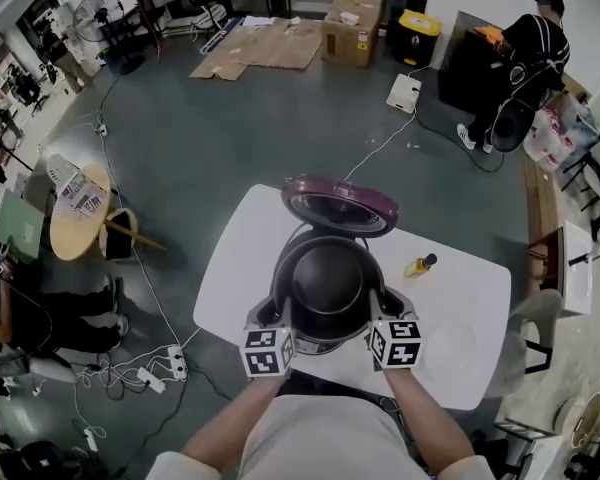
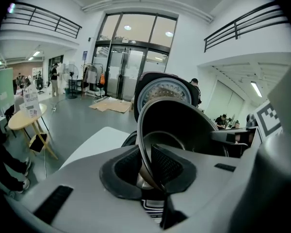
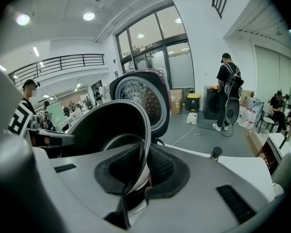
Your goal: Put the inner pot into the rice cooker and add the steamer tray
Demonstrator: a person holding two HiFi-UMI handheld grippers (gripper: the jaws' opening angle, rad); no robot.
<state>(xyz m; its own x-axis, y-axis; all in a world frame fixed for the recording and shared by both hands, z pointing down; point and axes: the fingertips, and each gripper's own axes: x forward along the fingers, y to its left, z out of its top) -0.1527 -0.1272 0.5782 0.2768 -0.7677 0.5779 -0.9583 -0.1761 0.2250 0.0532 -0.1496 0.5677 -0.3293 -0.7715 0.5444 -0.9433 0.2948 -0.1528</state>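
Observation:
The dark inner pot (image 1: 325, 280) hangs just above the rice cooker body (image 1: 325, 345), whose purple lid (image 1: 340, 204) stands open behind it. My left gripper (image 1: 280, 320) is shut on the pot's left rim. My right gripper (image 1: 376, 314) is shut on its right rim. In the left gripper view the thin rim (image 2: 144, 144) runs between the black pads, with my left gripper (image 2: 146, 166) clamped on it and the lid (image 2: 165, 93) beyond. The right gripper view shows my right gripper (image 3: 143, 171) clamped on the rim of the pot (image 3: 106, 125) the same way.
The cooker stands on a white table (image 1: 460, 318); a small yellow bottle (image 1: 420, 265) lies to its right. On the floor to the left are a round wooden table (image 1: 80, 213) and a power strip with cables (image 1: 165, 368). A person (image 1: 525, 68) stands far back right.

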